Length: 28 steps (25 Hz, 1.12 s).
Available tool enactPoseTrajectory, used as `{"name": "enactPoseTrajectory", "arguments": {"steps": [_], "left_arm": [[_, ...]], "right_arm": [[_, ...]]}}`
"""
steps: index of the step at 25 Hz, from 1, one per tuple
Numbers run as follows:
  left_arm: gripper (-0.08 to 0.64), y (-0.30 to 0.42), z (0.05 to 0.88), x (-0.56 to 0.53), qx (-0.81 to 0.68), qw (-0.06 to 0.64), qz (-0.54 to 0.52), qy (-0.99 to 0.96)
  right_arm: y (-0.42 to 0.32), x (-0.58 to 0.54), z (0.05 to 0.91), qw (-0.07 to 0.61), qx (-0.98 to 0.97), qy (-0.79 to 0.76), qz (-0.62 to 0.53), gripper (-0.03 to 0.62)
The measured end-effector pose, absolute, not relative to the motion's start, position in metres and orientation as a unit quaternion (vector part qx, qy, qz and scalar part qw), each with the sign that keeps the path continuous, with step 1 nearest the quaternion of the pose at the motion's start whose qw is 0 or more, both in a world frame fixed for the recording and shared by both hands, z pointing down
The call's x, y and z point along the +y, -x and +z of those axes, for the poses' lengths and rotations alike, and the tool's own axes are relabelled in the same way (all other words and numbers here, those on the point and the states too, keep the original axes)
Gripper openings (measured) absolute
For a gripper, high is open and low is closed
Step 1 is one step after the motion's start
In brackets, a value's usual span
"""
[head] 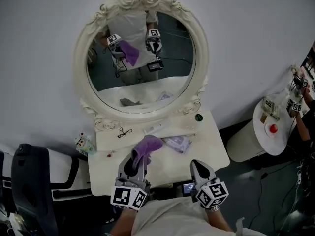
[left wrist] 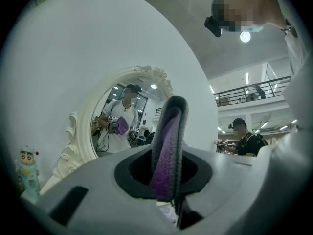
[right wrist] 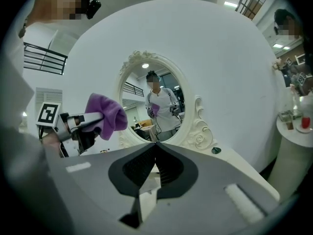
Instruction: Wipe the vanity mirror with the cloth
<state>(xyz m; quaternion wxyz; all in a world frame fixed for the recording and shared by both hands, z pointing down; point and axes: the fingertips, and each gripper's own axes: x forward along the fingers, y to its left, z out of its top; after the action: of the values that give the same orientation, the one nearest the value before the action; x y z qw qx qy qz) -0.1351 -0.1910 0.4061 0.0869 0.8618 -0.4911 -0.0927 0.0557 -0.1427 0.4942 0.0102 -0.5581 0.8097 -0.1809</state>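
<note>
An oval vanity mirror (head: 142, 58) in an ornate cream frame stands at the back of a small white table (head: 211, 146). My left gripper (head: 138, 157) is shut on a purple cloth (head: 147, 145), held above the table's near half, short of the glass. The same cloth (left wrist: 166, 146) fills the jaws in the left gripper view, with the mirror (left wrist: 122, 121) ahead to the left. My right gripper (head: 197, 167) is shut and holds nothing, near the front right edge. In the right gripper view the cloth (right wrist: 106, 115) shows at left, the mirror (right wrist: 156, 106) straight ahead.
On the table lie a black eyelash curler (head: 122, 132), a clear packet (head: 177, 143), a white tube (head: 160, 127) and a dark green knob (head: 198, 117). A small figurine (head: 83, 142) stands at the left edge. A round white side table (head: 275, 141) with small items is at right.
</note>
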Motion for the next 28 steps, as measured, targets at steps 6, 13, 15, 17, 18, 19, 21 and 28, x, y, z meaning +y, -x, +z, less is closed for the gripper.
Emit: {"name": "enactPoseTrajectory", "arguments": {"steps": [6,13,15,17,18,19,21,28], "left_arm": [[0.058,0.102,0.364,-0.269,-0.503,0.071,-0.080,-0.858],[0.058,0.065,0.283,-0.356,-0.515,0.049,-0.061,-0.854],[0.058,0.059,0.256,-0.374,-0.519,0.044,-0.065,-0.851],[0.058,0.053,0.229,-0.390,-0.523,0.028,-0.063,-0.849],[0.058,0.049,0.216,-0.396,-0.523,0.016,-0.058,-0.850],[0.058,0.045,0.204,-0.402,-0.521,0.005,-0.051,-0.852],[0.058,0.035,0.183,-0.413,-0.512,-0.011,-0.042,-0.858],[0.058,0.025,0.150,-0.451,-0.534,-0.032,-0.031,-0.844]], "right_arm": [[-0.081,-0.209,0.496,0.014,0.823,0.537,-0.184,0.008],[-0.127,-0.284,0.470,0.036,0.840,0.520,-0.149,0.008],[-0.134,-0.293,0.465,0.044,0.842,0.517,-0.145,0.008],[-0.141,-0.298,0.467,0.052,0.842,0.515,-0.151,0.008],[-0.144,-0.300,0.468,0.056,0.841,0.515,-0.156,0.008],[-0.147,-0.301,0.470,0.060,0.839,0.516,-0.161,0.008],[-0.156,-0.300,0.474,0.064,0.834,0.522,-0.166,0.008],[-0.193,-0.286,0.491,0.078,0.802,0.563,-0.182,0.008]]}}
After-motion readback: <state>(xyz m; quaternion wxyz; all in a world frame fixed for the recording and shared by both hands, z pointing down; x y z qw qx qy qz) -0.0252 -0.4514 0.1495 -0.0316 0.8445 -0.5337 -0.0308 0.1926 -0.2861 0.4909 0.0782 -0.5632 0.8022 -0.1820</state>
